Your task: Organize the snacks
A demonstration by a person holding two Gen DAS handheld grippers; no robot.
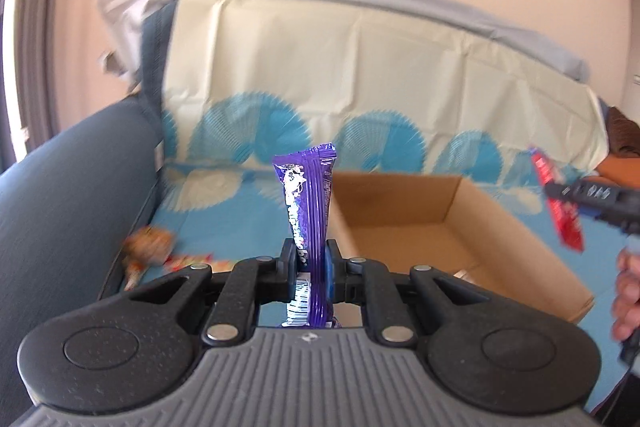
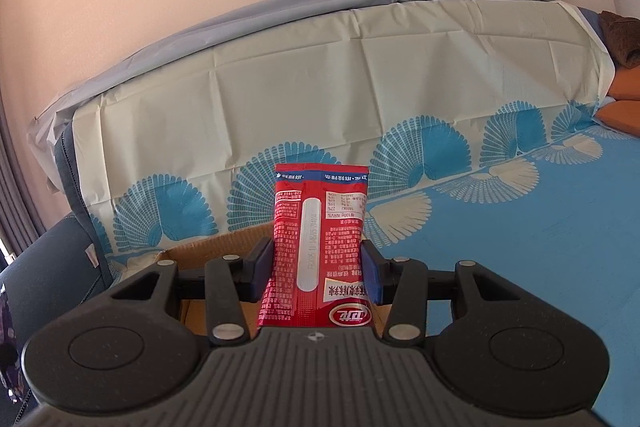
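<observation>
Left gripper (image 1: 309, 265): clamped on the purple snack bar (image 1: 306, 203), held upright at the cardboard box's (image 1: 500, 227) near-left corner.
Right gripper (image 2: 316, 273): closed on the red snack packet (image 2: 318, 247), above the box's near edge.
Doing it well: I'd bring each packet over the box's open middle, lower it, then release.
Obstacles: walls stand low; the two grippers could crowd each other.
Around: loose snacks (image 1: 150, 247) on the blue sheet (image 1: 224, 223) left of the box; sofa backrest (image 2: 320, 75) beyond.

Bright, soft daylight; left wrist view motion-blurred, right sharp, both fisheye-bent at edges.
</observation>
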